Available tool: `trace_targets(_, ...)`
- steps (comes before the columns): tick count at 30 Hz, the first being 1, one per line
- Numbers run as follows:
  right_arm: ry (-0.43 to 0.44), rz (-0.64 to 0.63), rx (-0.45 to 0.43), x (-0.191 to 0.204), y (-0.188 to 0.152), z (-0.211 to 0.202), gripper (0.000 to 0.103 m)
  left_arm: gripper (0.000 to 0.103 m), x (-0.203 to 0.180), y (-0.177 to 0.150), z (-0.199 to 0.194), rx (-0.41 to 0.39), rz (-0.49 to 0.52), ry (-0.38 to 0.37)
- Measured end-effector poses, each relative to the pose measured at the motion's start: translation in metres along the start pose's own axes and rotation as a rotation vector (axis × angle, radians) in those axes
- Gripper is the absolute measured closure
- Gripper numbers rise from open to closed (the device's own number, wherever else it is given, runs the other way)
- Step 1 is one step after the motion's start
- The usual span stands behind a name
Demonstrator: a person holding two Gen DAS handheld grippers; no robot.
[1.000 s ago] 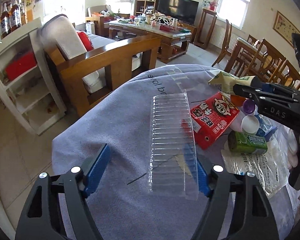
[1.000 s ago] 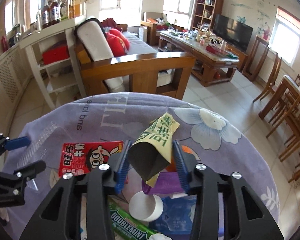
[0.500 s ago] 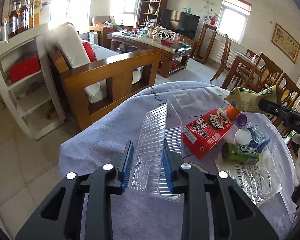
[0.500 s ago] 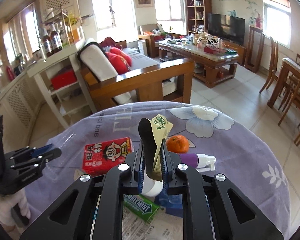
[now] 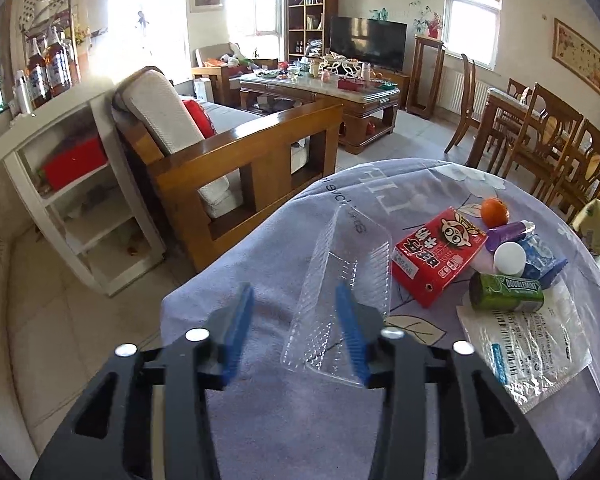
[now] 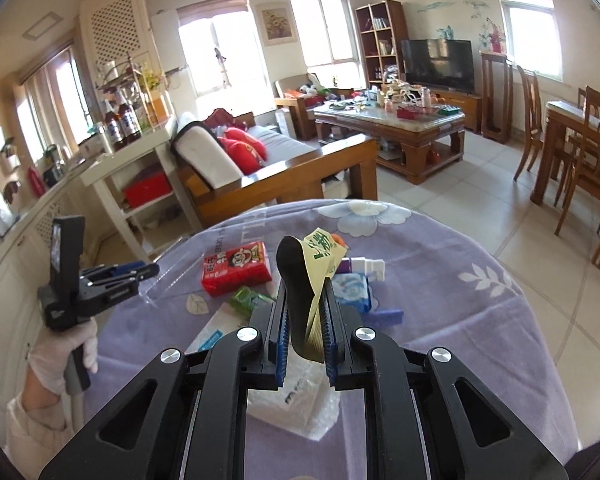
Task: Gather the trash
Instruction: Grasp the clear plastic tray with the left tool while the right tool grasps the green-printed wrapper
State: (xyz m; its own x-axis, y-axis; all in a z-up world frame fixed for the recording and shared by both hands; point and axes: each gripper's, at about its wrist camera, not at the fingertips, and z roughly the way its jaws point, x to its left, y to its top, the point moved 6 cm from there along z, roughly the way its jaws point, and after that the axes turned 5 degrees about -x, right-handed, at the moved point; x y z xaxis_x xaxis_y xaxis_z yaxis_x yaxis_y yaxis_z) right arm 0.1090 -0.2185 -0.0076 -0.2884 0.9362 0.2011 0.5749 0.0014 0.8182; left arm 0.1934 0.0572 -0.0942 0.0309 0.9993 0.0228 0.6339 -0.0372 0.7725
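Above the desk (image 6: 440,280) the right gripper (image 6: 306,332) pinches a yellow wrapper (image 6: 320,252), while the left gripper's (image 5: 296,332) fingers are opening around the clear tray (image 5: 340,280); most litter remains uncollected.

Left wrist view: camera sits behind the left gripper (image 5: 294,336), low and close over the left edge of the table (image 5: 260,420), angled down and facing the living room. Right wrist view: camera sits behind the right gripper (image 6: 305,334), higher and further back over the near edge of the table (image 6: 460,320), also angled down toward the same room. Shared ground: the red carton (image 5: 436,254) (image 6: 237,267), the orange (image 5: 494,212), the sofa (image 5: 236,160) (image 6: 260,176), the television (image 5: 366,42) (image 6: 438,64). The right view also takes in the left gripper (image 6: 140,270) at the table's left edge.
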Motion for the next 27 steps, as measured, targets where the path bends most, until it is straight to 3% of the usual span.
trace_targets(1,0.001,0.004,0.002,-0.002,-0.003,-0.004,0.088,0.029,0.001,0.001,-0.001,-0.007,0.004,0.008)
trace_targets(3,-0.001,0.008,0.003,-0.005,-0.01,-0.011,0.088,0.029,0.002,0.002,-0.005,-0.022,-0.002,-0.012)
trace_targets(6,0.008,0.024,0.007,-0.009,-0.017,-0.017,0.088,0.028,0.005,0.004,-0.005,-0.02,0.019,0.024)
trace_targets(10,0.017,0.032,0.013,-0.006,-0.023,-0.016,0.088,0.03,-0.002,0.002,0.021,0.076,0.04,-0.062)
trace_targets(11,0.02,0.035,0.014,-0.006,-0.025,-0.016,0.088,0.033,-0.004,0.001,0.025,0.089,0.046,-0.074)
trace_targets(13,0.023,0.039,0.016,-0.006,-0.026,-0.016,0.088,0.054,-0.01,-0.002,0.034,0.118,0.063,-0.1)
trace_targets(14,0.023,0.042,0.017,-0.007,-0.027,-0.016,0.088,0.057,-0.01,-0.002,0.036,0.127,0.067,-0.099)
trace_targets(16,0.023,0.047,0.021,-0.008,-0.03,-0.015,0.088,0.084,-0.011,-0.001,0.033,0.106,0.054,-0.113)
trace_targets(18,0.022,0.052,0.025,-0.01,-0.031,-0.015,0.088,0.097,-0.011,-0.004,0.033,0.104,0.044,-0.124)
trace_targets(23,0.026,0.064,0.024,-0.014,-0.032,-0.016,0.088,0.101,-0.02,-0.004,0.023,0.077,0.085,-0.17)
trace_targets(27,0.031,0.064,0.015,-0.014,-0.032,-0.021,0.088,0.1,-0.025,0.001,0.007,0.022,0.052,-0.222)
